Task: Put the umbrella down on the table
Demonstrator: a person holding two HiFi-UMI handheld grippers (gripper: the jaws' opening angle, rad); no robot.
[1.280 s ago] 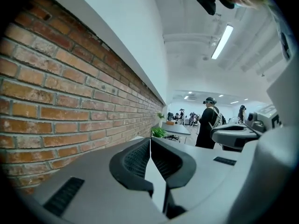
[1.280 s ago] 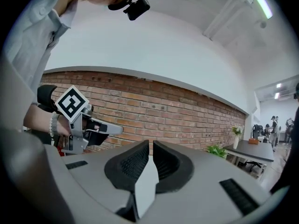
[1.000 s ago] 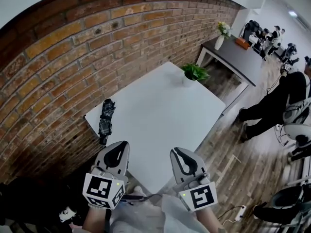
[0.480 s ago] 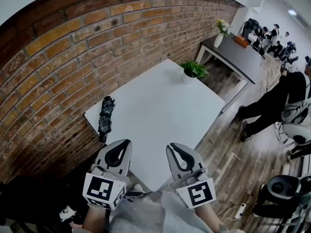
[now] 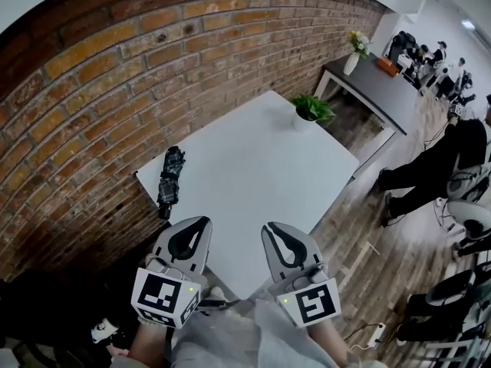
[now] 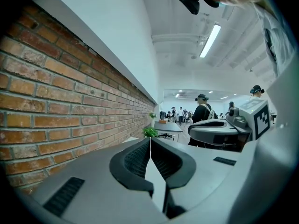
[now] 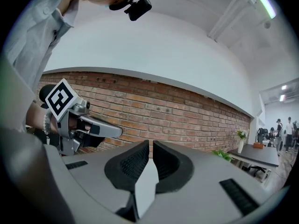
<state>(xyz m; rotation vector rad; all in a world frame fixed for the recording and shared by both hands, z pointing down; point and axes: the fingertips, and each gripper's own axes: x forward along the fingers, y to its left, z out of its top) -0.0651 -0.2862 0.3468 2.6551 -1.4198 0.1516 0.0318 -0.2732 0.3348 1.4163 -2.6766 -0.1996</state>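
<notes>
Left tongs (image 5: 204, 222), right tongs (image 5: 268, 228) empty | umbrella (image 5: 170, 176) along table (image 5: 253, 167) edge, handle nearest

The white worktop (image 5: 253, 167) offers a broad bare surface through its middle and right side, reachable from the near corner. A folded umbrella (image 5: 169, 179) lies along its left edge, close to the brick wall (image 5: 100, 106) that shuts off that side. A potted plant (image 5: 310, 111) occupies the far corner. To the right, wooden floor (image 5: 360, 236) lies between the worktop and a person (image 5: 430, 167).
</notes>
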